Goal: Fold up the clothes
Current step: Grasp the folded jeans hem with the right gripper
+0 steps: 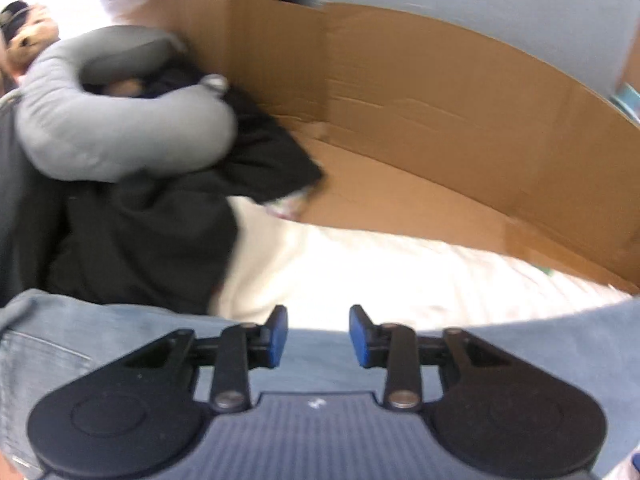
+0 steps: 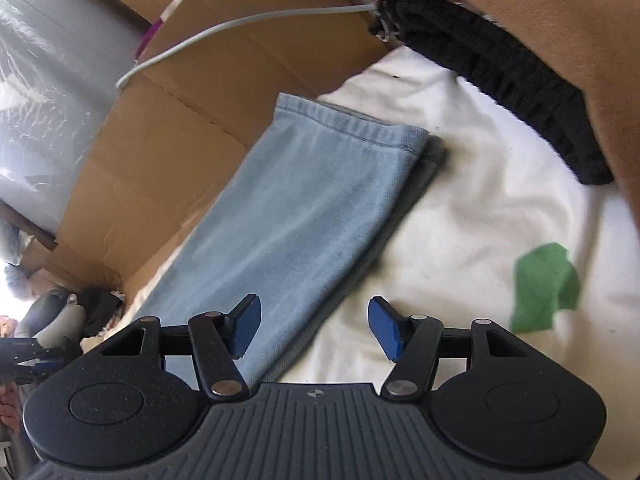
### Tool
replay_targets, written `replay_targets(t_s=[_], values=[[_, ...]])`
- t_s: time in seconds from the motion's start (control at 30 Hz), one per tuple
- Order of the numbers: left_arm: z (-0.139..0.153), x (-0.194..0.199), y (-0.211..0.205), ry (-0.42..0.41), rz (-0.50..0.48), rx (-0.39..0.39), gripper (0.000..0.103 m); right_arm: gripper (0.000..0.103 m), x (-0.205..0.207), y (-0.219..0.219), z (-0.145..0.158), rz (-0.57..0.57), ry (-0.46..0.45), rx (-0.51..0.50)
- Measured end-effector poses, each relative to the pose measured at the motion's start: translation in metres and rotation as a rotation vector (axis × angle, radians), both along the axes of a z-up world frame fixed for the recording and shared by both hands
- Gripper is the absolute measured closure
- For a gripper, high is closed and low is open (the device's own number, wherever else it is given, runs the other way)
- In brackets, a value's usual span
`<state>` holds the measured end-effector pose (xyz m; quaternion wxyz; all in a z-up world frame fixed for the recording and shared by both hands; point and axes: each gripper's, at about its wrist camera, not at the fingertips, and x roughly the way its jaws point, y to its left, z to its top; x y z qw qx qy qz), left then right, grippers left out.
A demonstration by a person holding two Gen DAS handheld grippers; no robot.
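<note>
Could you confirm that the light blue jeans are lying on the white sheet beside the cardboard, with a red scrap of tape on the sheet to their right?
Nearly right: the scrap of tape is green, not red. The right wrist view shows it on the white sheet, to the right of the light blue jeans, which lie beside the cardboard as you say.

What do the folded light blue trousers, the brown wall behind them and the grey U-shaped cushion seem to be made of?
Folded light blue trousers: looks like washed denim, matte, with a stitched hem and a faded weave. Brown wall: corrugated cardboard, dull, with creases and torn seams. Grey U-shaped cushion: probably soft knit fabric over padding, smooth and plump; blur hides the weave.
</note>
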<state>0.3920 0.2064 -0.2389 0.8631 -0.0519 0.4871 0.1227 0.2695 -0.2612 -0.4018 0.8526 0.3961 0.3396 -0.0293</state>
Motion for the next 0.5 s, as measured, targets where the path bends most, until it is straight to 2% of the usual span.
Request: replay_targets(t_s=[0.07,0.1,0.13,0.17,0.2,0.33,0.37,0.5], values=[[-0.003,0.0,-0.016,-0.001,-0.024,0.011,0.042,0.043,0.005,-0.002,-0.005,-0.023,-0.012,0.032],[-0.006,0.0,-0.025,0.0,-0.041,0.021,0.04,0.043,0.007,-0.004,-0.008,-0.044,-0.015,0.054],[-0.009,0.001,-0.033,0.003,-0.057,0.027,0.033,0.043,0.008,-0.006,-0.012,-0.066,-0.017,0.078],[-0.012,0.002,-0.041,0.014,-0.071,0.022,0.023,0.047,0.008,-0.008,-0.014,-0.088,-0.016,0.095],[-0.014,0.0,-0.05,0.024,-0.074,0.009,0.02,0.055,0.008,-0.009,-0.017,-0.11,-0.011,0.104],[-0.019,-0.012,-0.077,0.036,-0.07,-0.042,0.019,0.068,0.004,-0.014,-0.027,-0.176,0.004,0.141],[-0.019,-0.017,-0.083,0.039,-0.072,-0.049,0.019,0.074,0.002,-0.015,-0.028,-0.195,0.013,0.154],[-0.02,-0.037,-0.103,0.049,-0.083,-0.069,0.018,0.074,-0.009,-0.024,-0.035,-0.29,0.023,0.271]])
